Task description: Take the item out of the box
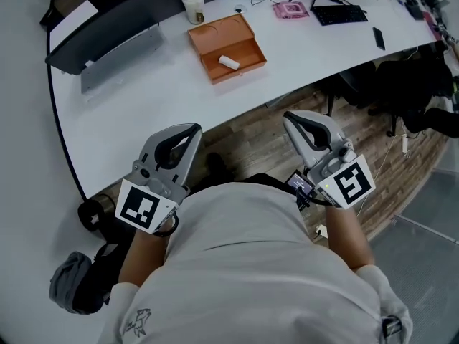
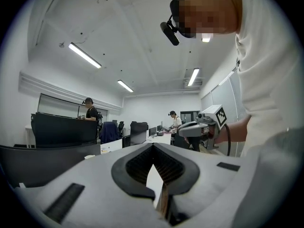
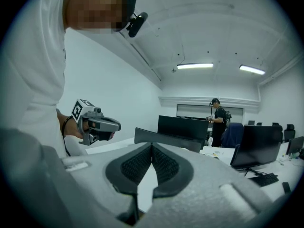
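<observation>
The left hand-held gripper is clenched on nothing, its jaw tips meeting with only air behind them. The right hand-held gripper is clenched and empty too. Both sit drawn in against the person's waist with elbows bent, jaws aimed forward and tipped upward (each gripper view takes in mostly ceiling), which reads as a ready posture rather than a reach. Ahead of both, across the near edge of the white counter, the open orange box lies well beyond the jaw tips and between the two jaw lines. The small white item rests inside it, untouched. I judge the reach has not begun.
</observation>
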Available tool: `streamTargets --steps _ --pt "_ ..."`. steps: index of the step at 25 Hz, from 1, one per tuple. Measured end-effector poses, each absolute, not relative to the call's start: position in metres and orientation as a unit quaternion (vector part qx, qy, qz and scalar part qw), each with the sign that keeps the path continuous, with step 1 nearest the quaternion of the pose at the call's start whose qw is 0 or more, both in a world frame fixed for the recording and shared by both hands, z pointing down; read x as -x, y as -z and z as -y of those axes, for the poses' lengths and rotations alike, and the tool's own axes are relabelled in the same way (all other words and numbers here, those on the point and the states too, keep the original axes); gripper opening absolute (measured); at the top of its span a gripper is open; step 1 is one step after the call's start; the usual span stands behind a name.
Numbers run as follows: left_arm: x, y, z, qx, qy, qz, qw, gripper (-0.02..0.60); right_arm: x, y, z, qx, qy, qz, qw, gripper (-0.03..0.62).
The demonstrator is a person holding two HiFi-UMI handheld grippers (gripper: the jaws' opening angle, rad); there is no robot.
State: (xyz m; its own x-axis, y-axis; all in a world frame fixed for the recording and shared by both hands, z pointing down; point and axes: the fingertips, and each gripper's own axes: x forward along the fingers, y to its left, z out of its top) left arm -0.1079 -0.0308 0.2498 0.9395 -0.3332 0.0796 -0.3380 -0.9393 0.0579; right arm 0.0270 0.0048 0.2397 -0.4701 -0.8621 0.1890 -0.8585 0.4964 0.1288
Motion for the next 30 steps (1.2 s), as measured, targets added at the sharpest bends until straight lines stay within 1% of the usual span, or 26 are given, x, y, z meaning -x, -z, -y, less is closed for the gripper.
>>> streamTargets --steps 6,14,21,30 --pt "0.121 -0.259 0.048 -0.983 -0.047 0.173 0.035 -0.002 -0.021 -0.241 0.017 -0.506 0.010 0.855 0.112 0.003" --pt "0.118 -0.271 0.067 -0.979 -0.051 0.191 0.042 -0.002 -0.025 -0.255 0.041 -0.493 0.006 0.863 0.109 0.003" --pt "0.110 -0.267 0.096 -0.974 -0.039 0.220 0.040 -0.002 -0.034 -0.262 0.076 -0.471 0.006 0.875 0.110 0.005" --pt "0.080 -0.270 0.145 -0.967 -0.035 0.248 0.050 -0.002 -0.064 -0.272 0.138 -0.447 -0.007 0.886 0.121 0.014"
